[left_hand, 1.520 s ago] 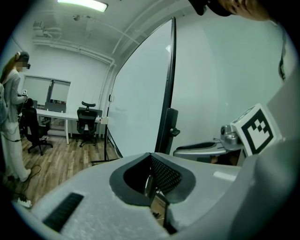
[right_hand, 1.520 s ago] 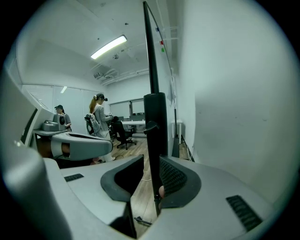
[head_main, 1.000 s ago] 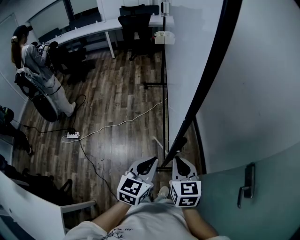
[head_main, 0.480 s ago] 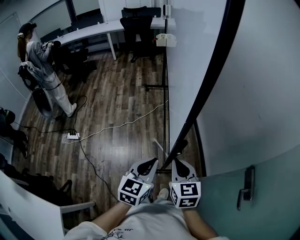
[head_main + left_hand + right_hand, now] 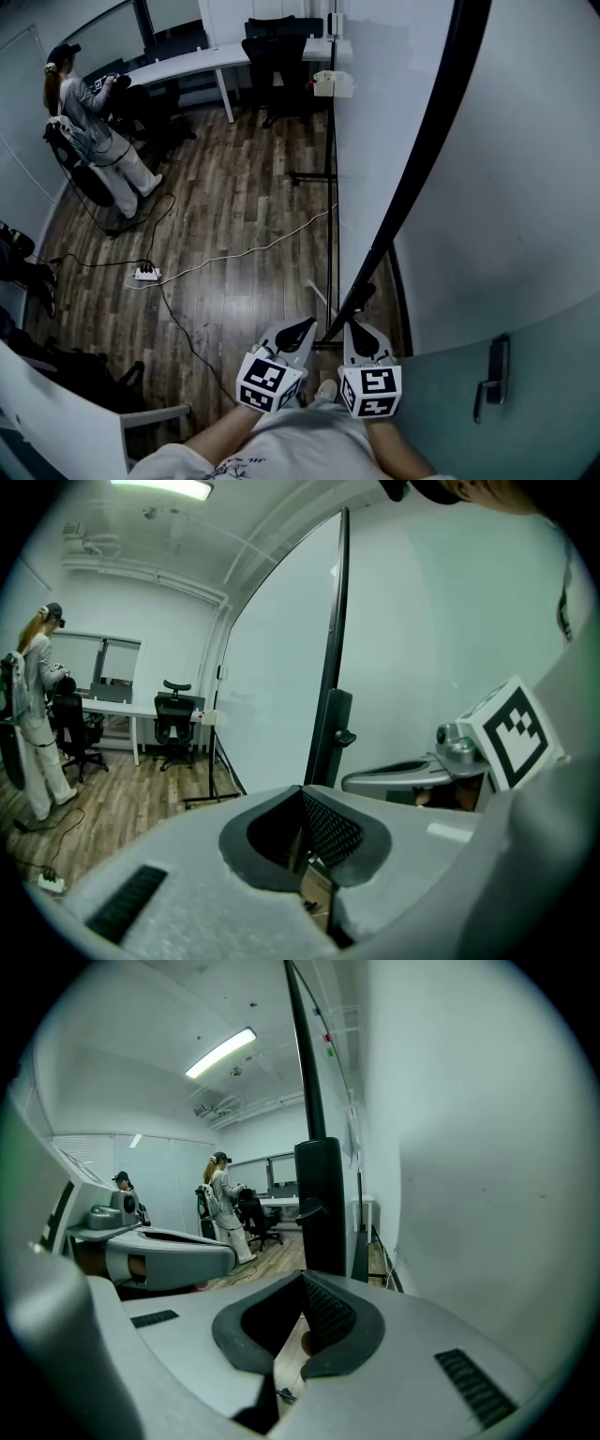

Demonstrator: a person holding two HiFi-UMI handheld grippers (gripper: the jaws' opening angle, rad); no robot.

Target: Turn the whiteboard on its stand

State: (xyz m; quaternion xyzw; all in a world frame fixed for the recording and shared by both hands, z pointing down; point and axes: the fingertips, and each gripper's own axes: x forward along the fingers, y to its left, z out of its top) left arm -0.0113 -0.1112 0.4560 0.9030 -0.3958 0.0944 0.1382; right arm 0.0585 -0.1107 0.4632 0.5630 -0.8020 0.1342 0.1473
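The whiteboard stands nearly edge-on before me, with its black frame edge slanting down to the stand's foot. From the left gripper view I see its white face, the frame edge and a black clamp block on the upright. The right gripper view shows the same black post close ahead. My left gripper and right gripper hang side by side just short of the stand's foot. Both are shut, hold nothing and touch nothing.
A door with a lever handle is at the lower right, a wall beside it. A power strip and cables lie on the wood floor. A person stands by the desk and office chairs.
The person at the far left has stepped up towards the desk. Both grippers and the whiteboard stay almost where they were.
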